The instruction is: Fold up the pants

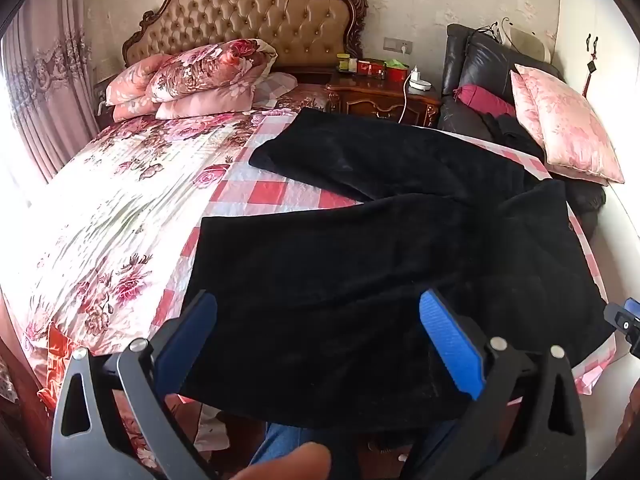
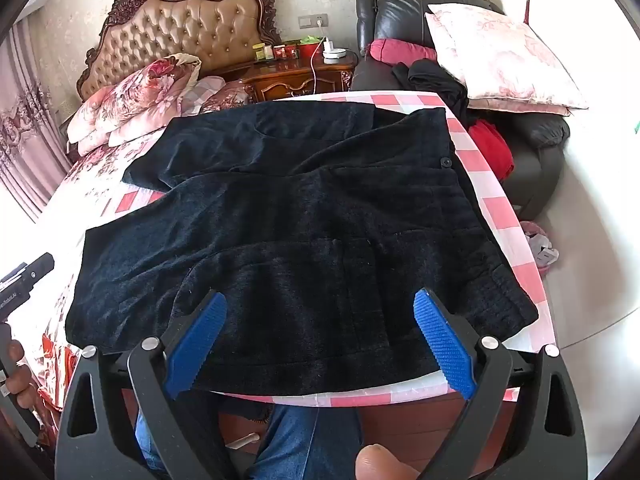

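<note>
Bed [image 1: 120, 208]: covered by a floral spread, with a pink-and-white checked sheet [image 1: 272, 192] laid over the side nearest the armchair; taken as the landmark for all that follows.
Headboard [image 1: 248, 12]: tufted, in a carved dark wood frame, seen at the far end of the bed.
Armchair [image 2: 400, 12]: black leather, set beside the bed past the checked sheet; a pink floral cushion [image 2: 504, 60] and dark clothes are piled on it.
Pants [image 2: 304, 240]: black, spread flat on the checked sheet at the bed's near end; the waistband with its button lies toward the armchair side, the two legs are splayed apart toward the floral side, and the near edge reaches the bed's foot edge.
Bedding pile [image 1: 188, 76]: folded floral quilts and pillows, stacked on the bed against the headboard.
Nightstand [image 1: 380, 96]: dark wood, between the bed's head and the armchair; small jars, red boxes and a white charger are carried on it.
Left tongs [image 1: 316, 336]: spread wide, held over the near edge of the pants at the bed's foot; nothing is pinched.
Right tongs [image 2: 320, 336]: spread wide, held over the waist part of the pants at the bed's foot; nothing is pinched.
</note>
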A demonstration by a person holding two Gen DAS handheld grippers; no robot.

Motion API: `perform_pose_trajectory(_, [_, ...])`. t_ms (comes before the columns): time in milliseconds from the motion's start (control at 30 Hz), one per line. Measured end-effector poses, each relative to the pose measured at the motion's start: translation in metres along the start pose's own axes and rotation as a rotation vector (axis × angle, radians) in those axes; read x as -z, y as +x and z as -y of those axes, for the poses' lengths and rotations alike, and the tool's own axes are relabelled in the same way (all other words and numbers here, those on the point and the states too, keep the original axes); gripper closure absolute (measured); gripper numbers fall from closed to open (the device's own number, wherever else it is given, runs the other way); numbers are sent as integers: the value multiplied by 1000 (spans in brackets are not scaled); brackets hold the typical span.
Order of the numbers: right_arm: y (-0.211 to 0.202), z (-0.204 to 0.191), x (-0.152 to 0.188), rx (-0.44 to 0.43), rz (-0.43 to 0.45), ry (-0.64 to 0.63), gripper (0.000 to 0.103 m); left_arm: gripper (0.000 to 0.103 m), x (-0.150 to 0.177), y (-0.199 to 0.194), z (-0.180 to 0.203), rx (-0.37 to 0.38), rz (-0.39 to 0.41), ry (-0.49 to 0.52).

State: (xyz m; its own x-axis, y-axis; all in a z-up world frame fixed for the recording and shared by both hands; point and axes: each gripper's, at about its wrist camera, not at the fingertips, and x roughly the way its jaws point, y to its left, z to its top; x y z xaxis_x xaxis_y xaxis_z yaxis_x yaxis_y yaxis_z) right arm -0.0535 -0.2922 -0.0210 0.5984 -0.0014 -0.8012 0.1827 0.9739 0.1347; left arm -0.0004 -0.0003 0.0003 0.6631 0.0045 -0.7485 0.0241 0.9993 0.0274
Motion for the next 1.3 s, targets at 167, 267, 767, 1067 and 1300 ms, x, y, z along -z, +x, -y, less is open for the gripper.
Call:
perform_pose_trajectory(167, [-1, 2, -1, -2, 3, -3, 11, 1, 0, 1, -1, 6, -9, -5])
perform_pose_trajectory(267, [-1, 0, 0, 9, 4, -8, 11, 1, 0, 1, -1, 8, -12, -5])
perform_pose_trajectory(767, [0, 0, 1, 8, 5, -8, 11, 1, 0, 5, 7, 7, -12, -5])
perform_pose_trajectory(1067, [1, 0, 2, 8, 4, -8, 11, 1, 1, 6, 9, 10, -14, -5])
perform_pose_trajectory(1300, [1, -1, 2, 8, 4, -8, 11, 1, 3, 7, 11, 13, -15, -6])
